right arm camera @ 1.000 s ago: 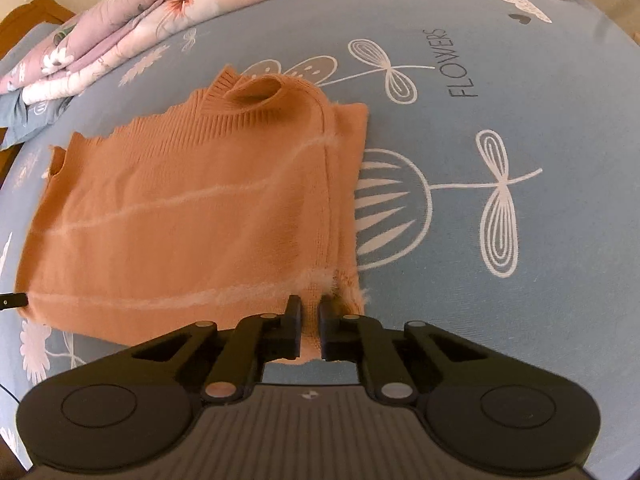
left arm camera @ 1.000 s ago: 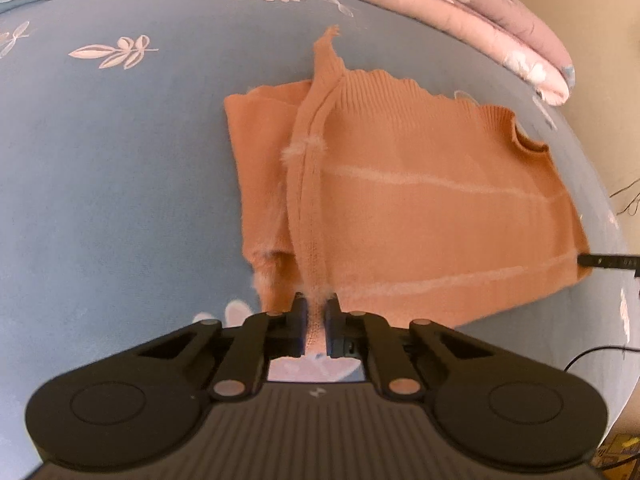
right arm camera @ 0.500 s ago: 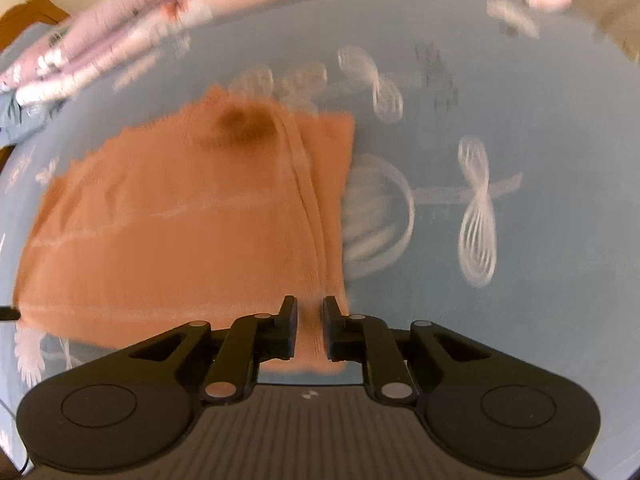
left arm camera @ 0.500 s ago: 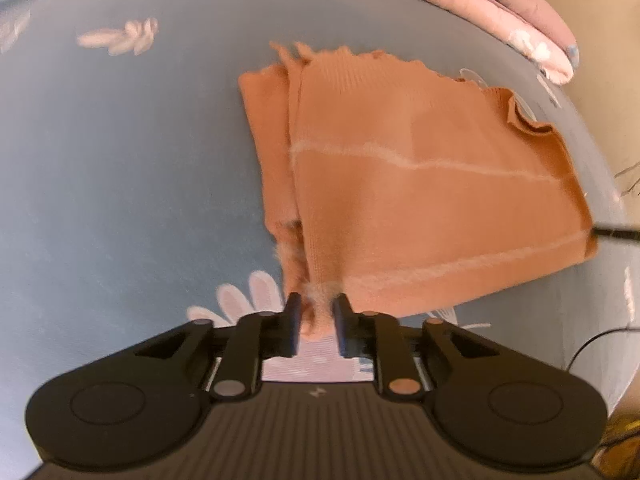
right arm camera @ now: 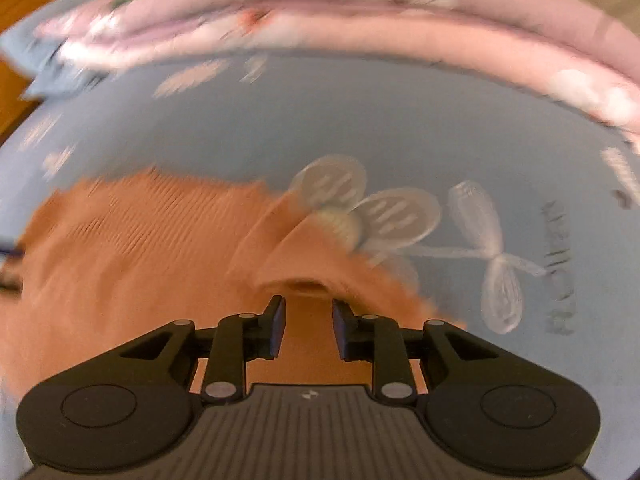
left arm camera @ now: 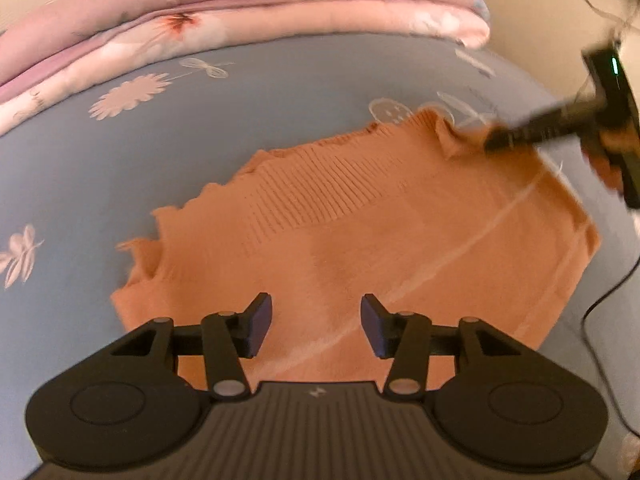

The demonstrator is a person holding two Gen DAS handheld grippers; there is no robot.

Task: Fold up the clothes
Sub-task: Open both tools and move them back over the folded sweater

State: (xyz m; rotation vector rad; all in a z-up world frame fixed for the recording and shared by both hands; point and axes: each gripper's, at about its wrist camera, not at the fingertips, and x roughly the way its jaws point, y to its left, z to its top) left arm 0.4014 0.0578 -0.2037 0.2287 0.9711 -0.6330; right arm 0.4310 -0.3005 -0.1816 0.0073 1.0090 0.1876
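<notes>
I am holding the left gripper [left arm camera: 316,326] with its fingers spread wide and empty, hovering over the orange sweater [left arm camera: 400,236], which is lying folded and mostly flat just ahead of it on the blue floral bedsheet [left arm camera: 200,120]. A pale stripe is crossing the knit, ribbing showing farther out. My right gripper [right arm camera: 308,330] is standing parted too, gripping nothing, right behind the sweater's raised collar [right arm camera: 304,276]. Beyond, a pink quilt [left arm camera: 240,24] is lying bunched; the right view is blurring

The left gripper [left arm camera: 316,326] is black with round silver screws. The right gripper [right arm camera: 308,326] looks the same. Both have ridged bases.
</notes>
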